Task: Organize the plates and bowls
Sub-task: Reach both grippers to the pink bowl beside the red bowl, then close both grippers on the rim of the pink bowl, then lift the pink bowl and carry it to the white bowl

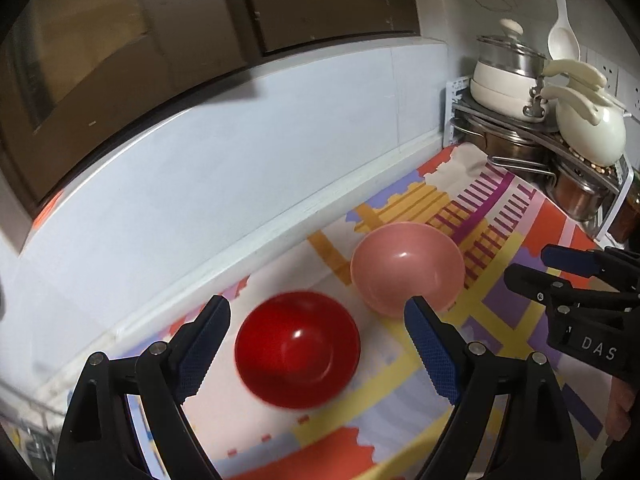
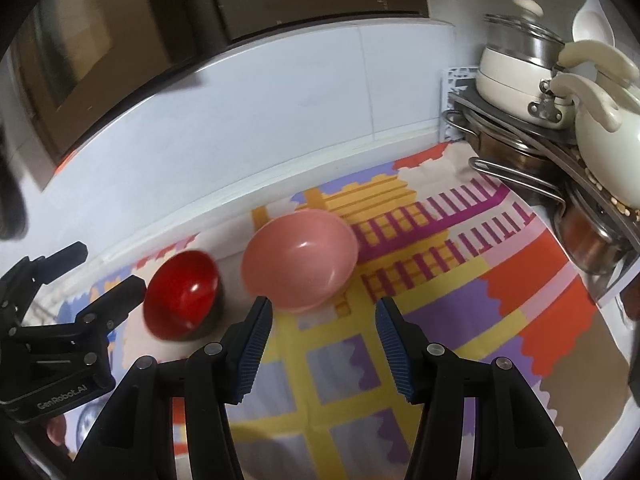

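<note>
Red bowl (image 1: 298, 346) and pink bowl (image 1: 408, 268) upright, side by side on patterned desk (image 1: 516, 312), near wall. Left hand-held gripper (image 1: 316, 344) released, empty, hovering over red bowl. Right hand-held gripper (image 2: 324, 344) released, empty. Likely next: pinch one rim squarely, nest into other.

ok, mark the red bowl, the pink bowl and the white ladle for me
red bowl (image 1: 298, 346), left wrist view, inner bottom.
pink bowl (image 2: 300, 258), right wrist view, inner wall near centre.
white ladle (image 1: 563, 42), left wrist view, its scoop.
</note>
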{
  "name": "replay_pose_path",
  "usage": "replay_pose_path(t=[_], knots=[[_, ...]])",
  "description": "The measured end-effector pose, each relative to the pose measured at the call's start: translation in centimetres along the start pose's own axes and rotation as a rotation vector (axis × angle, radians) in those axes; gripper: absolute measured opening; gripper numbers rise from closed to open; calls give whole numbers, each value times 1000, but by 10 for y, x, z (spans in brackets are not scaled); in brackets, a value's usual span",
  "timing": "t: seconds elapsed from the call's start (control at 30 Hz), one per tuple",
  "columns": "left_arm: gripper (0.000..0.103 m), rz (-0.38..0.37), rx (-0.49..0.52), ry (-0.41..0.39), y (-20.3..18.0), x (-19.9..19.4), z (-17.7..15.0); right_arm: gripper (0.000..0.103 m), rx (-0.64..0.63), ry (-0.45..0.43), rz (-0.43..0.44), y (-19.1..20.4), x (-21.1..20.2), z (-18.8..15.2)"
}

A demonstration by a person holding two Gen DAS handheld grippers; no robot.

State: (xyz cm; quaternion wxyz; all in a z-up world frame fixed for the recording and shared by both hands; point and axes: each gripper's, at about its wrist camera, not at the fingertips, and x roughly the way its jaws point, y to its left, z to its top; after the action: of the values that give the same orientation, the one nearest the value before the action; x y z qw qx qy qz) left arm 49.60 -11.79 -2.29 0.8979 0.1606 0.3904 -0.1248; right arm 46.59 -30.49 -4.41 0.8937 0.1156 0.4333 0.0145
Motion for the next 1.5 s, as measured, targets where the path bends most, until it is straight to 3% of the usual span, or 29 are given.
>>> replay_pose_path(t=[0.47,0.6,0.8,0.93,1.17,1.27,1.5], knots=[[88,-57,92,91,-12,97,26,55,82,82,-32,-18,64,17],[82,-83,95,139,-14,122,30,55,112,124,-34,-20,83,17],[69,-126,83,225,-18,153,32,53,122,159,-50,-21,103,21],[58,-137,72,260,-21,166,33,42,126,187,-46,-22,114,23],[25,-161,36,316,-23,182,32,22,145,224,-38,-26,126,23],[14,-192,26,338,-25,185,32,18,149,227,-36,-26,128,22],[9,-221,-30,360,-21,179,34,11,157,225,-27,-23,128,25]])
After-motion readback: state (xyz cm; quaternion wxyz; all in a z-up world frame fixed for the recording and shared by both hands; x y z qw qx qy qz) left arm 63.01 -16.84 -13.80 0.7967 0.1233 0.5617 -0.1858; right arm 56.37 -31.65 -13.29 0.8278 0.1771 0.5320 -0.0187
